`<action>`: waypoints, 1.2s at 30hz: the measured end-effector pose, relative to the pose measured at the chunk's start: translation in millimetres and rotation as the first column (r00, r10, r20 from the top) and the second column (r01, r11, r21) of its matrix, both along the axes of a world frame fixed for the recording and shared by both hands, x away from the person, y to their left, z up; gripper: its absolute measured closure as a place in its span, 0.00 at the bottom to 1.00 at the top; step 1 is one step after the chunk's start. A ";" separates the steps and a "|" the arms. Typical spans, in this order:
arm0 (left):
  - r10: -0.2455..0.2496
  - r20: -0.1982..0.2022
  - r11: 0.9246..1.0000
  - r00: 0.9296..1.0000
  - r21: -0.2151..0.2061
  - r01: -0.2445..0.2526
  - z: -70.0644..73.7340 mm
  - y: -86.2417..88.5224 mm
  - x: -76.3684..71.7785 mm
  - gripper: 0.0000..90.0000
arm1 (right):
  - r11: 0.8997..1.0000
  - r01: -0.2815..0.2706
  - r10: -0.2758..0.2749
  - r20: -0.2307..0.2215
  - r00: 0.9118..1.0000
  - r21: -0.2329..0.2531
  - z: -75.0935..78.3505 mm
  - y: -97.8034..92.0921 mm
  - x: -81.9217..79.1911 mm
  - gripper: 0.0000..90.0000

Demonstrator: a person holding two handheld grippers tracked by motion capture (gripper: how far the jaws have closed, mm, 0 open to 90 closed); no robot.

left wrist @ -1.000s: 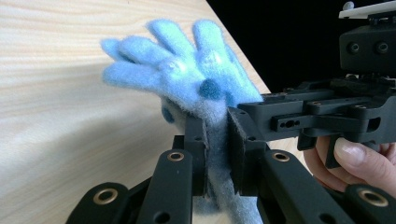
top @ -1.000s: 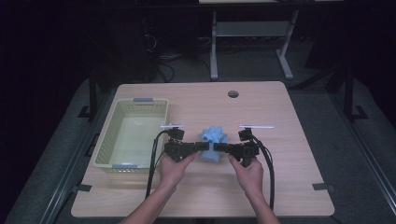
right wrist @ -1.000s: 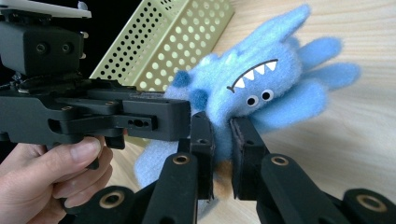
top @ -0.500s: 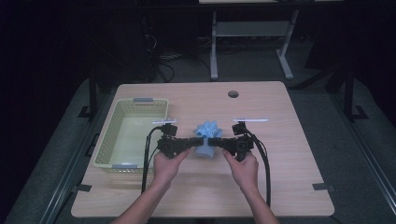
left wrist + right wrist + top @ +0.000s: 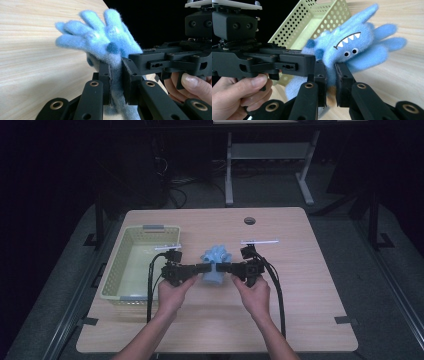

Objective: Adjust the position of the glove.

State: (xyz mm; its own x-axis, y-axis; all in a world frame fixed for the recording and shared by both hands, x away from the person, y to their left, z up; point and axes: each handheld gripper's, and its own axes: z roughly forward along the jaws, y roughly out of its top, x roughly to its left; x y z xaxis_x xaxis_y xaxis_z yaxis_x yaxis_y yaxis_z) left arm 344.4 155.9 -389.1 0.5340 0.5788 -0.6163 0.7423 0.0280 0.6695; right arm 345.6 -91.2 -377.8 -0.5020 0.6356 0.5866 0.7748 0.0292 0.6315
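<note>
Blue plush toy (image 5: 100, 42) in left claw (image 5: 115, 82)

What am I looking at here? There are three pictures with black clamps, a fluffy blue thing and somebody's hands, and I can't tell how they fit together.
There is no machine here: a person stands at a wooden table and holds a black two-jaw clamp in each hand. The wide picture comes from a camera above the table. The two close-ups come from small cameras riding on each clamp, looking along its jaws. The left tool and the right tool meet in the middle, and both are pinched on a blue plush monster with white teeth and small eyes. To the left on the table stands a pale green perforated basket; what shows of its inside looks empty.
</note>
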 end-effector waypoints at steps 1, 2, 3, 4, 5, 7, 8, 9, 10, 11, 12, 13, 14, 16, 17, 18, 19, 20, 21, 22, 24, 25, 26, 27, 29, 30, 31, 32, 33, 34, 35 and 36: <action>0.001 0.002 1.000 1.000 0.000 -0.001 0.5 1.5 0.3 0.87 | 1.000 -0.002 0.002 0.004 1.000 0.000 1.0 1.6 0.6 0.90; 0.002 0.002 1.000 1.000 0.000 -0.002 1.2 3.4 0.3 0.87 | 1.000 -0.004 0.004 0.003 1.000 -0.003 1.9 3.3 1.2 0.90; 0.003 0.004 1.000 1.000 -0.002 -0.003 1.6 5.4 0.6 0.87 | 1.000 -0.008 0.008 0.006 1.000 -0.005 2.6 5.0 2.0 0.90; 0.008 0.002 1.000 1.000 -0.002 -0.008 2.3 7.1 0.4 0.87 | 1.000 -0.010 0.010 0.003 1.000 -0.002 3.1 6.6 2.5 0.90; 0.006 0.004 1.000 1.000 -0.002 -0.006 2.7 9.3 0.8 0.87 | 1.000 -0.014 0.014 0.010 1.000 0.000 3.2 8.3 3.5 0.90; 0.013 0.006 1.000 1.000 -0.005 -0.013 3.7 12.8 1.0 0.87 | 1.000 -0.015 0.015 0.003 1.000 0.000 4.6 12.2 4.2 0.91; 0.017 0.005 1.000 1.000 -0.004 -0.016 4.2 14.8 1.1 0.87 | 1.000 -0.019 0.019 0.006 1.000 -0.003 5.1 14.1 4.9 0.91; 0.021 0.006 1.000 1.000 -0.007 -0.021 4.7 16.7 1.3 0.87 | 1.000 -0.022 0.022 0.008 1.000 -0.003 5.6 16.0 5.6 0.91; 0.024 0.008 1.000 1.000 -0.006 -0.024 5.6 19.6 1.5 0.87 | 1.000 -0.022 0.022 0.012 1.000 0.002 6.0 18.1 6.4 0.91; 0.029 0.008 1.000 1.000 -0.007 -0.029 6.3 21.4 1.5 0.87 | 1.000 -0.026 0.026 0.013 1.000 0.001 6.6 20.9 7.3 0.91; 0.027 0.011 1.000 1.000 -0.006 -0.027 6.6 23.1 1.7 0.87 | 1.000 -0.027 0.027 0.011 1.000 0.003 7.4 23.0 7.9 0.91; 0.030 0.010 1.000 0.999 -0.006 -0.030 7.1 24.5 1.6 0.87 | 1.000 -0.030 0.030 0.009 1.000 0.001 8.2 24.4 8.4 0.91; 0.032 0.014 0.999 0.999 -0.008 -0.031 7.6 26.6 1.9 0.87 | 0.999 -0.032 0.032 0.014 0.999 0.001 8.7 25.8 8.9 0.91; 0.034 0.016 0.999 0.999 -0.007 -0.034 8.9 31.0 2.2 0.87 | 0.999 -0.038 0.038 0.018 0.999 0.005 9.8 29.4 10.5 0.91; 0.039 0.012 0.999 0.999 -0.009 -0.039 9.5 32.1 1.9 0.87 | 0.999 -0.044 0.044 0.016 0.999 0.002 11.0 31.6 11.1 0.91; 0.038 0.016 0.999 0.999 -0.007 -0.038 9.8 34.2 2.3 0.87 | 0.999 -0.045 0.045 0.014 0.999 0.001 11.6 33.1 11.3 0.91; 0.042 0.015 0.999 0.999 -0.010 -0.042 10.3 35.7 2.1 0.87 | 0.999 -0.045 0.045 0.019 0.999 0.003 12.1 35.1 11.9 0.91; 0.043 0.016 0.999 0.999 -0.007 -0.043 10.6 37.5 2.3 0.87 | 0.999 -0.048 0.048 0.019 0.999 0.003 12.5 36.8 12.3 0.91; 0.045 0.016 0.999 0.999 -0.010 -0.045 11.0 39.0 2.2 0.87 | 0.999 -0.051 0.051 0.020 0.999 -0.001 12.9 38.4 12.6 0.91; 0.047 0.018 0.999 0.999 -0.010 -0.047 11.4 40.4 2.3 0.87 | 0.999 -0.050 0.051 0.017 0.999 -0.001 13.5 40.2 13.0 0.91; 0.051 0.019 0.999 0.999 -0.010 -0.051 12.5 43.4 2.2 0.87 | 0.998 -0.057 0.057 0.024 0.998 -0.004 14.5 43.2 14.5 0.91; 0.055 0.018 0.998 0.998 -0.014 -0.054 13.1 44.8 2.3 0.87 | 0.998 -0.058 0.058 0.021 0.998 -0.003 15.3 44.6 15.0 0.91; 0.054 0.020 0.998 0.998 -0.013 -0.054 13.7 46.5 2.3 0.87 | 0.998 -0.059 0.059 0.017 0.998 -0.004 16.2 46.0 15.5 0.91; 0.055 0.023 0.998 0.998 -0.016 -0.055 14.1 47.9 2.6 0.87 | 0.998 -0.062 0.063 0.026 0.998 -0.007 16.7 47.4 16.3 0.91; 0.058 0.022 0.998 0.998 -0.017 -0.057 15.3 51.5 2.8 0.87 | 0.998 -0.065 0.065 0.023 0.998 -0.006 18.6 50.7 17.1 0.91; 0.061 0.020 0.998 0.998 -0.018 -0.060 15.8 53.1 2.9 0.87 | 0.998 -0.067 0.067 0.026 0.997 -0.006 19.2 52.3 17.7 0.91; 0.063 0.018 0.998 0.998 -0.018 -0.063 16.4 54.6 2.8 0.87 | 0.997 -0.073 0.073 0.028 0.997 -0.008 19.8 53.9 18.4 0.91; 0.063 0.024 0.998 0.998 -0.015 -0.063 16.9 56.4 3.2 0.87 | 0.997 -0.073 0.074 0.026 0.997 -0.008 20.6 55.9 18.9 0.91; 0.066 0.020 0.998 0.998 -0.017 -0.066 17.5 58.1 3.0 0.87 | 0.997 -0.075 0.075 0.027 0.997 -0.009 21.2 57.6 19.4 0.91; 0.065 0.031 0.998 0.997 -0.015 -0.064 17.6 60.2 3.7 0.87 | 0.997 -0.078 0.078 0.034 0.996 -0.005 21.1 58.8 20.1 0.91; 0.067 0.030 0.998 0.997 -0.016 -0.067 18.1 61.6 3.6 0.87 | 0.997 -0.076 0.076 0.026 0.997 0.001 21.6 60.8 20.3 0.91; 0.067 0.029 0.998 0.997 -0.014 -0.067 18.4 63.2 3.7 0.87 | 0.997 -0.080 0.080 0.026 0.996 0.000 21.6 62.1 20.8 0.91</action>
State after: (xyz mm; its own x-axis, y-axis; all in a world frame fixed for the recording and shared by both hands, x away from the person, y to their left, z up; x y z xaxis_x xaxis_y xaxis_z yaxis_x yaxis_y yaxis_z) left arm 348.1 219.1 -370.6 0.5125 0.6062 -0.6082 0.7183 0.0855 0.6904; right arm 366.4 -29.1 -356.2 -0.5664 0.5922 0.5732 0.7531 0.0894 0.6518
